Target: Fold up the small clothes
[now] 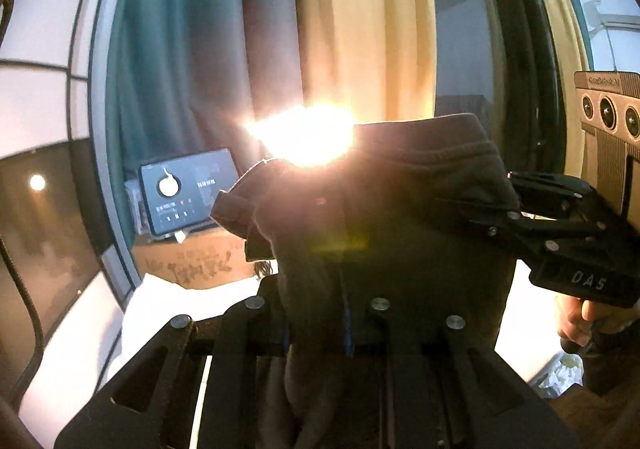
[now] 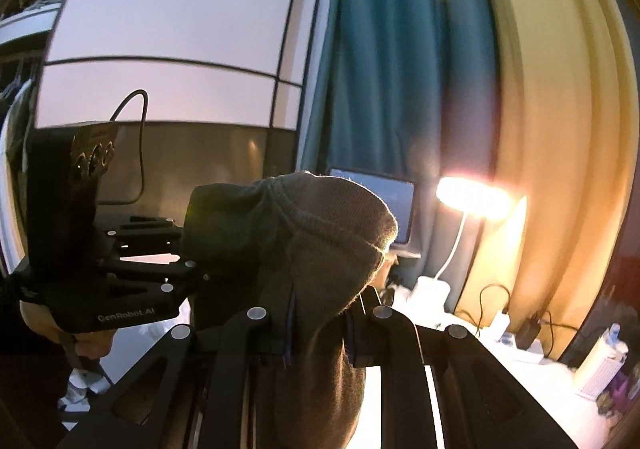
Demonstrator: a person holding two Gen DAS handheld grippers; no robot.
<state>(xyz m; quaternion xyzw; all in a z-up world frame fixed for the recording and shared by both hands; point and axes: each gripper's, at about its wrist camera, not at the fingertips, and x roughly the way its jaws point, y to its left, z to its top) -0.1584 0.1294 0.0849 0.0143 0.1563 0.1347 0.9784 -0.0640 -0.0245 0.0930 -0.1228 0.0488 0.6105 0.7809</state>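
Dark knit garment (image 1: pixel 392 217) (lamp-backlit): held aloft, pinched by left hand-held gripper (image 1: pixel 316 333) and right hand-held gripper (image 2: pixel 320 333) above table (image 2: pixel 472 381).

1. We see a dark knitted garment (image 1: pixel 384 209) held up betw. both grippers, above a white tabletop (image 1: pixel 168 301).
2. Left gripper (image 1: pixel 320 333) clamps its lower edge; right gripper (image 1: pixel 516 201) grips its right side, in left wrist view.
3. In right wrist view, right gripper (image 2: pixel 320 337) pinches cloth from below; left gripper (image 2: pixel 192 253) meets it from the left.
4. Behind the garment: a glowing desk lamp (image 2: pixel 472 197), w/ a dark tablet screen (image 2: pixel 396 205) just left of it.
5. Tablet stands on a brown cardboard box (image 1: pixel 200 257); teal curtain (image 2: pixel 400 69) and cream curtain (image 2: pixel 560 109) hang behind.
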